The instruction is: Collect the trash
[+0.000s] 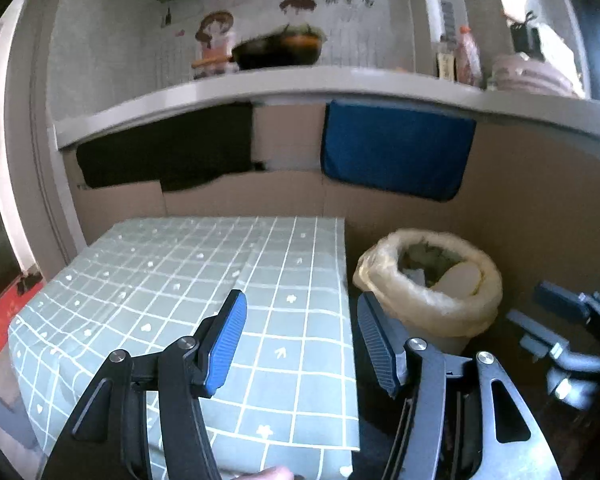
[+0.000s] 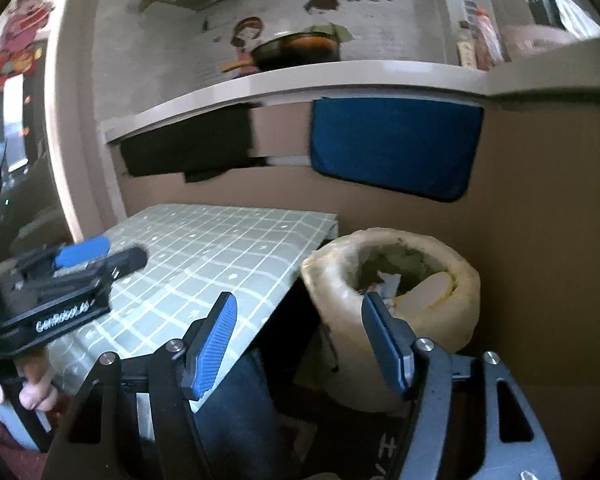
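You are holding your left gripper [image 1: 300,334] over the near right part of the table [image 1: 148,280], its blue-padded fingers [image 1: 226,340] spread apart and gripping nothing. Just right of the table edge, the trash bin [image 1: 432,304] is standing on the floor, lined with a yellowish bag and holding scraps; it is lying ahead and to the right of that gripper. Your right gripper [image 2: 298,340] is hovering nearer the bin [image 2: 396,312], jaws also apart and empty, with the bin just beyond its right finger [image 2: 386,344]. On the far wall a blue cloth [image 1: 396,152] is hanging under the shelf [image 1: 260,88].
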`<state>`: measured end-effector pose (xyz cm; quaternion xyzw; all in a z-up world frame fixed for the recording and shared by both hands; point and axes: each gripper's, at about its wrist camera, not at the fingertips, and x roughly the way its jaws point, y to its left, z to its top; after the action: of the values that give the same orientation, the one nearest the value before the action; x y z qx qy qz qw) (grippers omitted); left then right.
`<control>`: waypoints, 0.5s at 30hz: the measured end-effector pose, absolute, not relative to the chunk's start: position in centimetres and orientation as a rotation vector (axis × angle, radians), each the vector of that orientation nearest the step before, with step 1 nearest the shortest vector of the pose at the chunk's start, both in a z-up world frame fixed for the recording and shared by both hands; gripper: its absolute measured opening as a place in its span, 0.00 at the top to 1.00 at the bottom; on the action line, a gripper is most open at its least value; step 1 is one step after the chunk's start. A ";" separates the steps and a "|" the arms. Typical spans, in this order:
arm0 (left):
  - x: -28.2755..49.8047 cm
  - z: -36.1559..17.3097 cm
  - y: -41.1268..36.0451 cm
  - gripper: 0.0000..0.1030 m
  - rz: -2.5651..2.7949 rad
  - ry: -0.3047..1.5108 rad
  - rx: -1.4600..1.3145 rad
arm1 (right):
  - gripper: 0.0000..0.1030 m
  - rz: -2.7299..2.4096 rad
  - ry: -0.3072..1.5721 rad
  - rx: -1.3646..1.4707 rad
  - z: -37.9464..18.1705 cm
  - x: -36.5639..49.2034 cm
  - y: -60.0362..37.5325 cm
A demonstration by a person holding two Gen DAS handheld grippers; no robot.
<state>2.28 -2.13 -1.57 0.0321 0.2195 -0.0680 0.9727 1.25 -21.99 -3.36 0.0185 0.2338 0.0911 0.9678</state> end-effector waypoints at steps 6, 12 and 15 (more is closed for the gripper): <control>0.5 -0.8 -2.4 0.43 -0.081 0.428 0.100 | 0.39 0.166 0.480 0.005 -3.5 -0.4 -20.7; -1.5 0.1 -2.2 0.43 -0.030 0.368 0.111 | 0.39 0.158 0.451 0.004 -3.2 -1.9 -20.5; -2.0 0.4 -1.8 0.43 -0.011 0.361 0.104 | 0.39 0.166 0.443 0.004 -2.9 -2.2 -20.4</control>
<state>-1.95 -1.82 0.41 0.0519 0.1793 -0.0053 0.9824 -2.17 -20.38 -2.90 0.0019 0.2193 0.0820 0.9722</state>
